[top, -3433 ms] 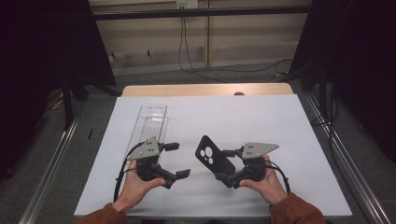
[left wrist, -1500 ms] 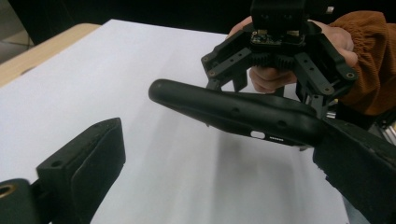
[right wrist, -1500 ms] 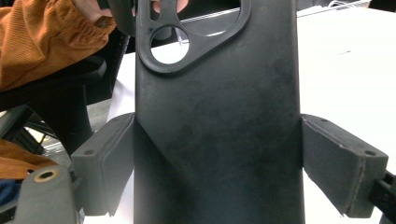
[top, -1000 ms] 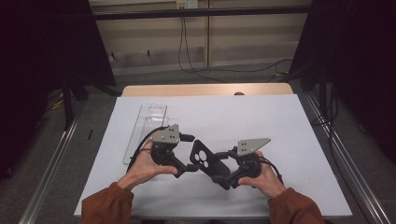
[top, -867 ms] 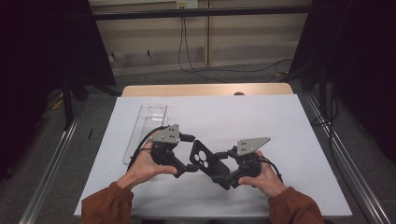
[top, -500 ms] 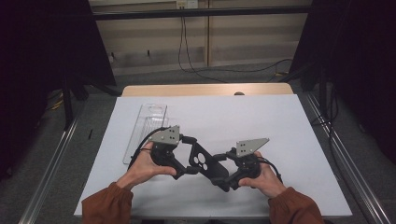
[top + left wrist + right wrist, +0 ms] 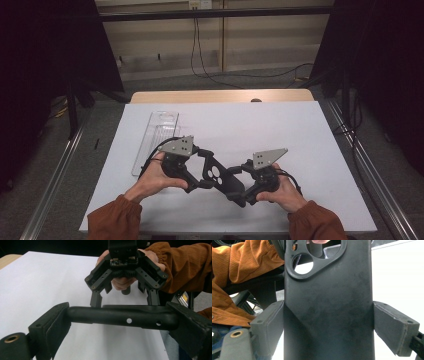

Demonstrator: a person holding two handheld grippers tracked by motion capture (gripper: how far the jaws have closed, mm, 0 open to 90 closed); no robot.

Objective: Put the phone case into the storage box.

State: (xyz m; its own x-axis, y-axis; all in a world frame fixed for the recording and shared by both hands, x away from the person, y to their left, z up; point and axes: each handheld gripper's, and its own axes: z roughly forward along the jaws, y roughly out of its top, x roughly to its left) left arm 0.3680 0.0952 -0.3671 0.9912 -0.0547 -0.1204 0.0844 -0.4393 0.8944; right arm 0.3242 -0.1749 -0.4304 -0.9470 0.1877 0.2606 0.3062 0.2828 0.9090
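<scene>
White matte table (image 7: 260,125) with a bare wooden strip along its far edge, centre of the high view; grey floor, cables and dark drapes around it. Clear ribbed plastic tray (image 7: 156,135) lies flat at centre left. A flat black matte phone case (image 7: 220,176) with round camera cut-outs is held above the table at lower centre, between both tongs. Left tongs (image 7: 204,169) clench its upper end across the width; right tongs (image 7: 239,184) grip its lower end, pads against both long edges.
</scene>
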